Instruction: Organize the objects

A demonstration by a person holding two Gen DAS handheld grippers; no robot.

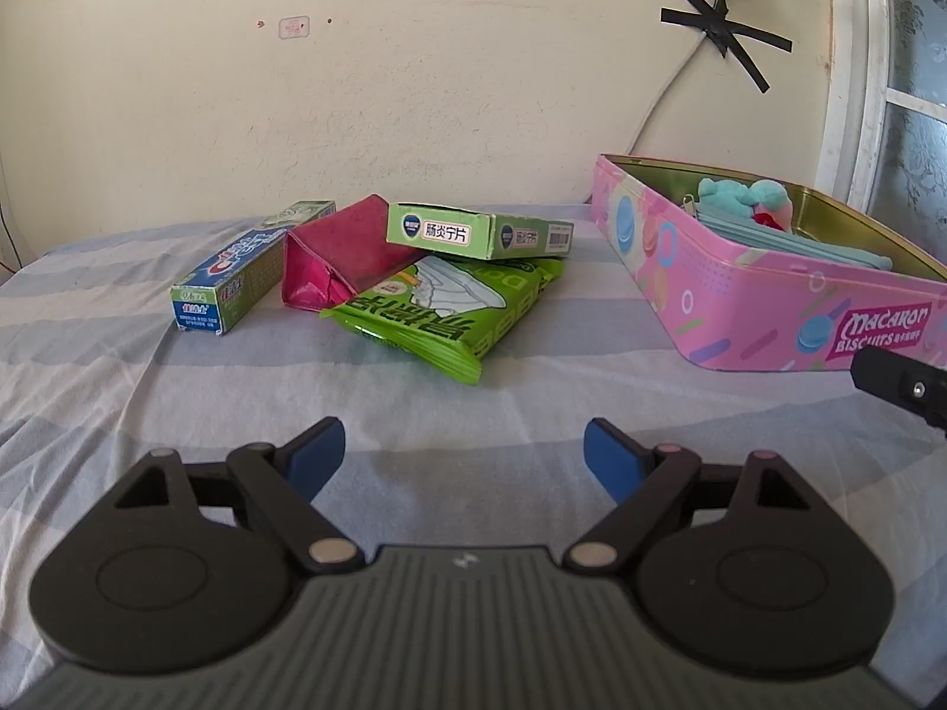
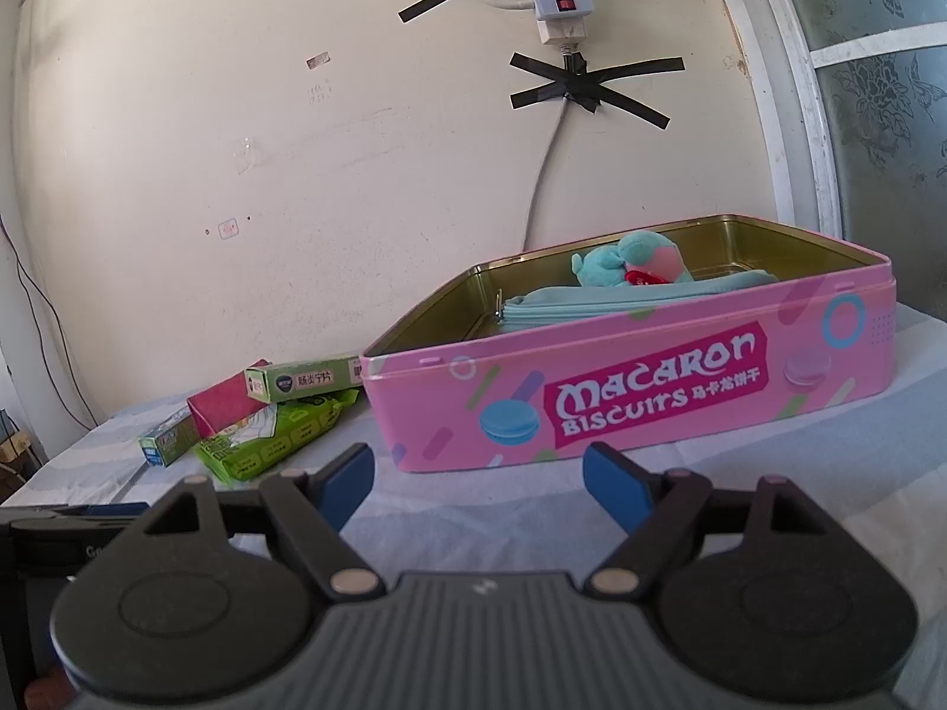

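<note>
Both hand-held grippers hovered low over the striped sheet (image 1: 414, 414), each with its jaws spread wide and nothing between them. The left hand-held gripper (image 1: 464, 452) faced a small heap ahead of it: a toothpaste box (image 1: 237, 278) on the left, a red pouch (image 1: 337, 254) beside it, a green packet (image 1: 450, 307) in front, and a green medicine box (image 1: 473, 231) resting on top of pouch and packet. The toothpaste box ran lengthwise away from that gripper toward the wall, while the medicine box lay crosswise. The right hand-held gripper (image 2: 479, 482) stood just before the pink tin (image 2: 621, 396), open, already holding a blue pouch (image 2: 592, 302) and what seemed to be a plush toy (image 2: 633, 257). The heap lay well left of the right gripper, so the left hand looked nearer to it, with the tin off to its right.
</note>
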